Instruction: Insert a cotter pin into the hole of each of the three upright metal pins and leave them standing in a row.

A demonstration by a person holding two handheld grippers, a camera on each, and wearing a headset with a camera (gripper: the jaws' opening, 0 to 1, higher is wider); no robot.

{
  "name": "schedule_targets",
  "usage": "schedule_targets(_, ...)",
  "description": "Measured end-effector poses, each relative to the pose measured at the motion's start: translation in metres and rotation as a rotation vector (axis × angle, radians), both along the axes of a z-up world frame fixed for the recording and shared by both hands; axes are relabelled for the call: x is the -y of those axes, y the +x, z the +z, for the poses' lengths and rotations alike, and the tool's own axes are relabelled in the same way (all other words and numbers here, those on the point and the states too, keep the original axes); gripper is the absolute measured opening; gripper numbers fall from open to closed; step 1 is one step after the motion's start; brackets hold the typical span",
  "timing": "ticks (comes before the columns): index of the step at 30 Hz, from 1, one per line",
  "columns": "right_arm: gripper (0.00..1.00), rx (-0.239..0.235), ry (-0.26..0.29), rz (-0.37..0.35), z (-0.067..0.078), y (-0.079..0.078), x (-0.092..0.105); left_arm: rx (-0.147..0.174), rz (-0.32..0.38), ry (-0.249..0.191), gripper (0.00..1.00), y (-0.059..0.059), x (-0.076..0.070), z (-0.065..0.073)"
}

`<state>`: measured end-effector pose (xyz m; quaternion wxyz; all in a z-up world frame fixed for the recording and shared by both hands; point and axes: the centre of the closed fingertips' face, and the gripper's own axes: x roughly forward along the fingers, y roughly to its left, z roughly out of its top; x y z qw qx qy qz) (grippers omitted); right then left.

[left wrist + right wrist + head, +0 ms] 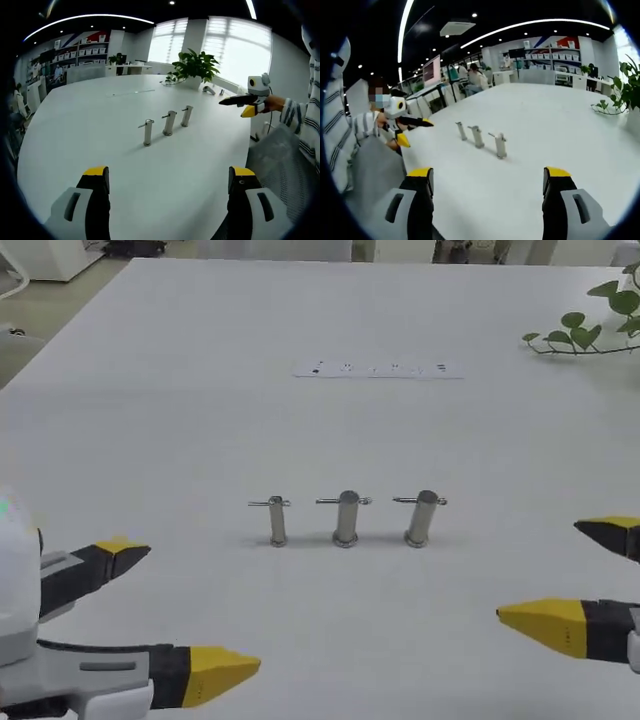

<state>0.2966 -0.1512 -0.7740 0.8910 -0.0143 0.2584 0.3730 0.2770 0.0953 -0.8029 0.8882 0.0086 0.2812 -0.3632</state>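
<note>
Three upright metal pins stand in a row on the white table: the left pin (278, 521), the middle pin (346, 518) and the right pin (422, 517). Each has a cotter pin through its top, such as the one on the left pin (269, 504). The same row appears in the left gripper view (169, 123) and the right gripper view (478, 136). My left gripper (185, 612) is open at the near left, well short of the pins. My right gripper (575, 575) is open at the near right, holding nothing.
A white power strip (378, 369) lies farther back on the table. A leafy plant (590, 328) reaches in at the far right. The table edge (60, 335) runs along the far left. People sit at desks in the background of the right gripper view.
</note>
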Motion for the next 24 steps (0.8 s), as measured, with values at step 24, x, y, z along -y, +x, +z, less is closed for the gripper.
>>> schedule_targets(24,0.93,-0.084,-0.004,-0.087,-0.021,-0.009,-0.01,-0.056,0.03,0.054,0.99,-0.004,-0.013,-0.009)
